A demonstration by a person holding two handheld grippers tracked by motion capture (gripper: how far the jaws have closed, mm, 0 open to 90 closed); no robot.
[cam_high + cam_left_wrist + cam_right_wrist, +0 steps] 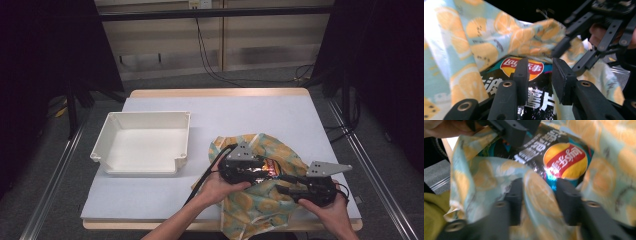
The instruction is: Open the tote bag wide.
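A pale grey, matte desk (150, 197) with a light wooden edge is seen standing on grey carpeted floor, flanked by dark curtains, with wood-panelled wall and trailing black cables behind it. At the left of the desk, well apart from both sets of fingers, a white, rigid, square plastic tray (182, 135) with a rolled rim is set down.

To the right of it, a soft, crumpled cloth printed with orange slices on pale blue-green (255, 205) is spread in folds. A glossy black crisp packet with a red and yellow oval logo (529, 66) is wrapped inside the cloth, just ahead of the fingers of both grippers.

The left gripper (540, 75) is held over the packet; its blocky black fingers (561, 75) are parted, and no grip on anything can be made out between them.

The right gripper (539, 200) is aimed at the same bundle from the other side. A fold of the cloth is seen lying between its parted fingers (569, 197), but whether it is pinched cannot be told, the picture being blurred there.
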